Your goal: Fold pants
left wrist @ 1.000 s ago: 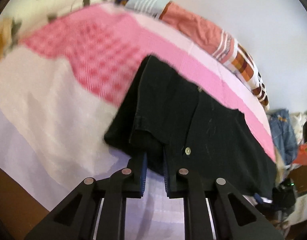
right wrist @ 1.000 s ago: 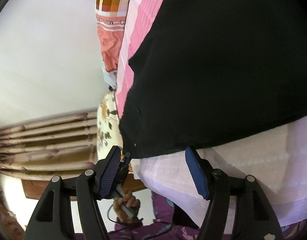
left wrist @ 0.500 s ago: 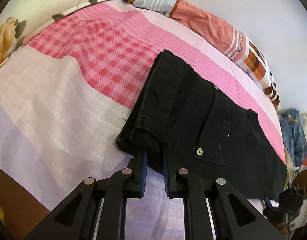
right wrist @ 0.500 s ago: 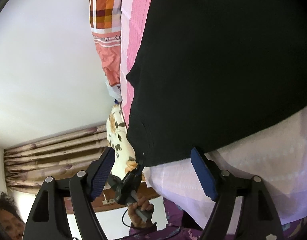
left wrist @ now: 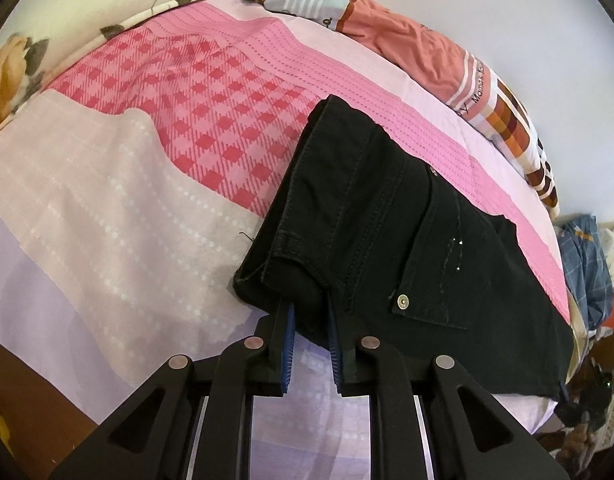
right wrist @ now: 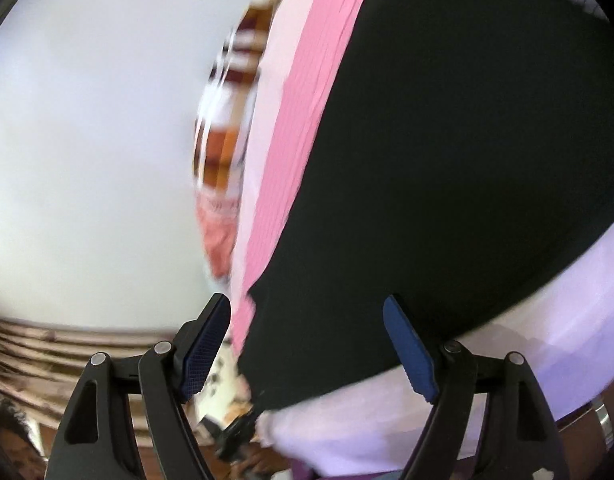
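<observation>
Pants (left wrist: 387, 240), one black pair, lie folded on the pink-and-lilac bedsheet (left wrist: 147, 200), with one silver rivet (left wrist: 403, 301) showing on the pocket and one patchwork pillow (left wrist: 447, 68) along the far edge. The left gripper (left wrist: 310, 320) pinches the pants' near hem between its two blue pads. The right gripper (right wrist: 307, 344) hangs with its jaws spread wide over the blurred black cloth, holding nothing.

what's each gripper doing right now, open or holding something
Left gripper: shut on the black pants.
Right gripper: open, holding nothing; the pants edge lies ahead of it.
</observation>
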Motion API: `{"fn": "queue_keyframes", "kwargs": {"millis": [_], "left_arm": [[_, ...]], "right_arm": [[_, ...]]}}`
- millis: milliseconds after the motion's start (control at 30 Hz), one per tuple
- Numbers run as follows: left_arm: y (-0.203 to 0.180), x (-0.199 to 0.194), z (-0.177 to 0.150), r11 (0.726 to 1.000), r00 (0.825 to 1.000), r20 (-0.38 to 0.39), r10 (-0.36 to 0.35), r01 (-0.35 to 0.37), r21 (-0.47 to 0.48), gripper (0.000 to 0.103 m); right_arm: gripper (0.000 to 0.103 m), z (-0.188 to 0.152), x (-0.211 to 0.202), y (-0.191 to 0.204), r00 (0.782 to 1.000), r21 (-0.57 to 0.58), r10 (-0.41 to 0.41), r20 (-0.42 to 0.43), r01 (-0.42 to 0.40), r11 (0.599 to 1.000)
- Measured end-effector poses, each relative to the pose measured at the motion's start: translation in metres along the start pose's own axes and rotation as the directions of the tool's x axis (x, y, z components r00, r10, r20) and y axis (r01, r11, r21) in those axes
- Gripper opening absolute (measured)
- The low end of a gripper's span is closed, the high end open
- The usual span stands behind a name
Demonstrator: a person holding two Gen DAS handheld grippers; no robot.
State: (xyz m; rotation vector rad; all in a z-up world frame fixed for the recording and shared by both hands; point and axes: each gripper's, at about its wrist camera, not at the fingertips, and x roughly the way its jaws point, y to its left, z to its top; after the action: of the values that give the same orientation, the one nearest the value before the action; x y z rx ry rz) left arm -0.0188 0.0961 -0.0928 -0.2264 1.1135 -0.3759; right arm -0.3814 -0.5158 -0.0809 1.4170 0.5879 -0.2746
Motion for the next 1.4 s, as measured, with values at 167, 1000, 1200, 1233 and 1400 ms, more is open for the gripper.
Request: {"fn": "queue_keyframes", "kwargs": {"millis": [167, 1000, 1200, 1233, 1400], "left_arm": [[0.000, 0.002, 0.002, 1.000, 1.000, -0.002, 0.014, -0.014, -0.003, 0.019], [-0.008, 0.004, 0.003, 0.997, 0.997, -0.010, 0.072, -0.072, 0.023, 0.020], [-0.006, 0.004, 0.003, 0.997, 0.997, -0.009, 0.072, -0.071, 0.027, 0.020], [-0.007, 0.004, 0.003, 0.997, 0.997, -0.010, 0.071, -0.071, 0.027, 0.020], [-0.006, 0.004, 0.003, 0.998, 0.998, -0.013, 0.067, -0.066, 0.021, 0.021]], "right_arm": [[0.073, 0.030, -0.072, -0.064, 0.980, 0.184, -0.004, 0.199, -0.034, 0.982], [0.061, 0.027, -0.083, -0.072, 0.963, 0.094, -0.054, 0.266, 0.029, 0.995], [0.005, 0.028, -0.084, -0.070, 0.951, 0.067, -0.175, 0.256, 0.163, 0.984], [0.005, 0.026, -0.084, -0.066, 0.947, 0.051, -0.183, 0.264, 0.176, 0.983], [0.004, 0.012, -0.095, -0.053, 0.938, 0.014, -0.200, 0.284, 0.205, 0.979]]}}
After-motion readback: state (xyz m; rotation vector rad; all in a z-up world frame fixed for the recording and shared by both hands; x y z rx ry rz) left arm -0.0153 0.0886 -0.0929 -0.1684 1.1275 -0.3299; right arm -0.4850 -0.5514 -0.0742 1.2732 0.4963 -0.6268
